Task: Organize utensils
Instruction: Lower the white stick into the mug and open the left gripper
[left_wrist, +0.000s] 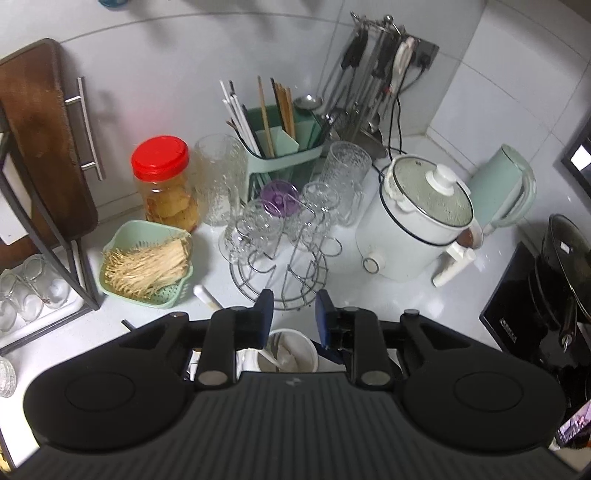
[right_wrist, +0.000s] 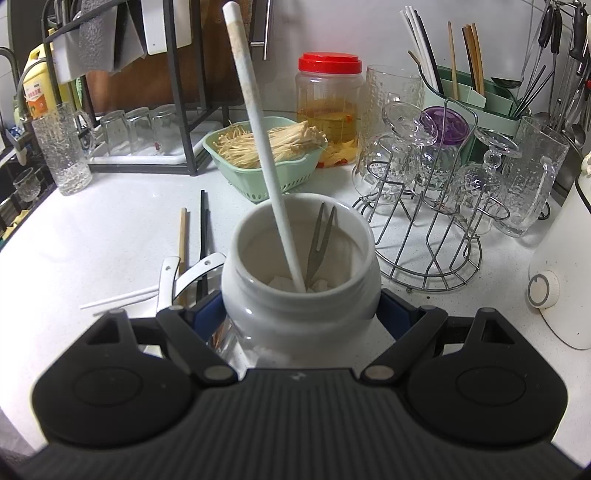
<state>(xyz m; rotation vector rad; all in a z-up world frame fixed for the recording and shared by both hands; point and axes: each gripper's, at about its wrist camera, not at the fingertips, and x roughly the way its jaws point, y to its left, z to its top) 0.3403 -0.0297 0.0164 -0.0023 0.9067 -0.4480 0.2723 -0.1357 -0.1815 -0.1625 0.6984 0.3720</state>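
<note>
At nine o'clock in the right wrist view we saw a dish rack (right_wrist: 173, 110) with upturned glasses under it, and a lone textured glass (right_wrist: 61, 147) just in front. On the white counter (right_wrist: 92, 229) at about eight o'clock lay the loose utensils: a wooden chopstick (right_wrist: 182, 232), a black chopstick (right_wrist: 202, 229), two metal spoon handles (right_wrist: 184, 277) and a white chopstick (right_wrist: 118, 297), all close together.

In the middle, the right gripper (right_wrist: 301, 314) was clamped on the white jar (right_wrist: 301, 295), its blue pads pressed against either side of the jar's body. Inside the jar stood a long white chopstick (right_wrist: 255, 129), leaning toward eleven o'clock, and a small two-pronged fork (right_wrist: 319, 243) beside it (something white lay at the bottom, too unclear to name).

Behind the jar, at twelve o'clock, sat a green basket of enoki mushrooms (right_wrist: 266, 155) and a red-lidded jar (right_wrist: 328, 107). Toward two o'clock stood a wire rack of glasses (right_wrist: 436, 206), then the green utensil holder (right_wrist: 476, 99) with chopsticks upright in it.

In the left wrist view, the left gripper (left_wrist: 294, 314) hung above the same white jar (left_wrist: 291, 350), its fingers (left_wrist: 264, 306) parted a little with nothing between them. A white cooker (left_wrist: 413, 229) sat at two o'clock and a pale green kettle (left_wrist: 502, 184) beyond it.
</note>
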